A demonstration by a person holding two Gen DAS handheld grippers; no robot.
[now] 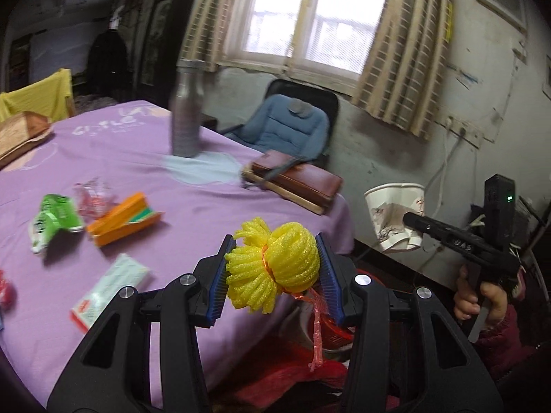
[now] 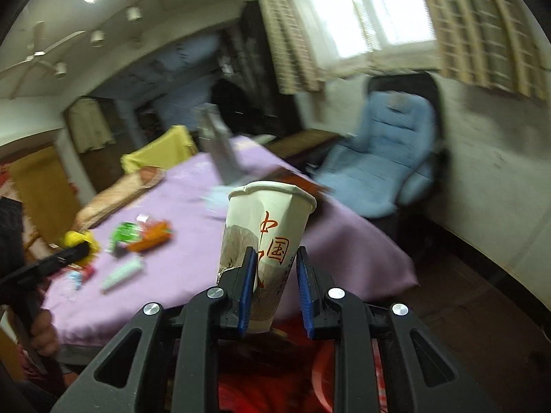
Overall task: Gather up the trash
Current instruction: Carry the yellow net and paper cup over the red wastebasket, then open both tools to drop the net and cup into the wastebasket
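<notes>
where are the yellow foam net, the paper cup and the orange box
yellow foam net [image 1: 275, 261], left wrist view, on its bunched middle
paper cup [image 2: 272, 213], right wrist view, on its upper wall
orange box [image 1: 120, 218], left wrist view, on its top face

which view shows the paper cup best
The right wrist view: the paper cup fills the centre, pinched in the right gripper, red print clear. The left wrist view shows it smaller, off to the right, crumpled.

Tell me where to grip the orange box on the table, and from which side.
Grip the orange box across its two long faces, near the middle, coming from above. It lies flat on the purple cloth with one end flap open, so the ends look weak, while the long sides are straight and parallel.
</notes>
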